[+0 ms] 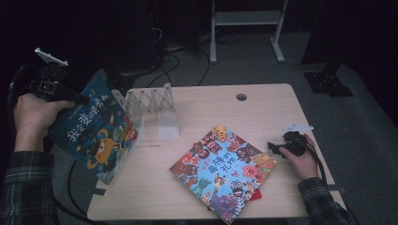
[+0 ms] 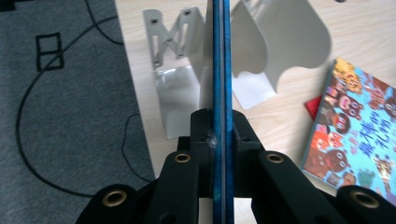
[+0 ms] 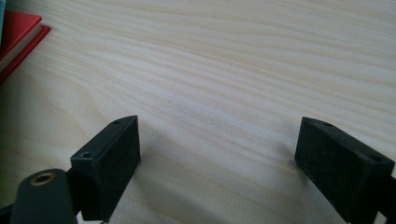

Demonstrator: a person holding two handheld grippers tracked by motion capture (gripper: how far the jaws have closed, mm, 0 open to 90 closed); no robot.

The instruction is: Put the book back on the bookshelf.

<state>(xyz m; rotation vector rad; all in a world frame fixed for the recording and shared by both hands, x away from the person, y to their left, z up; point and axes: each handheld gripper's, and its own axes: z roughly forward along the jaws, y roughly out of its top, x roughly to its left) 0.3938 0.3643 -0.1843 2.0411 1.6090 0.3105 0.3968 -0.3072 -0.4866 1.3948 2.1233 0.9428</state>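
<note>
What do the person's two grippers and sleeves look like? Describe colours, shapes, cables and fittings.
The left gripper is black, with two blocky jaws and brass-coloured rivet rings on its linkage arms. The right gripper has black rectangular jaw blocks. A grey three-cornered plate tops the left gripper, and a black cable trails from the right one. Both sleeves are dark plaid.

Your dark-blue picture book [image 1: 96,133], lifted at the left of the white book rack [image 1: 149,110]

You have it by its upper left corner, cover facing up and tilted, an orange cartoon creature and pale lettering on the front. Its lower corner hangs past the surface's left edge, and its right edge sits just beside the rack. In your left gripper view it runs edge-on, a thin blue line [image 2: 223,70] straight toward the rack's plates.
</note>
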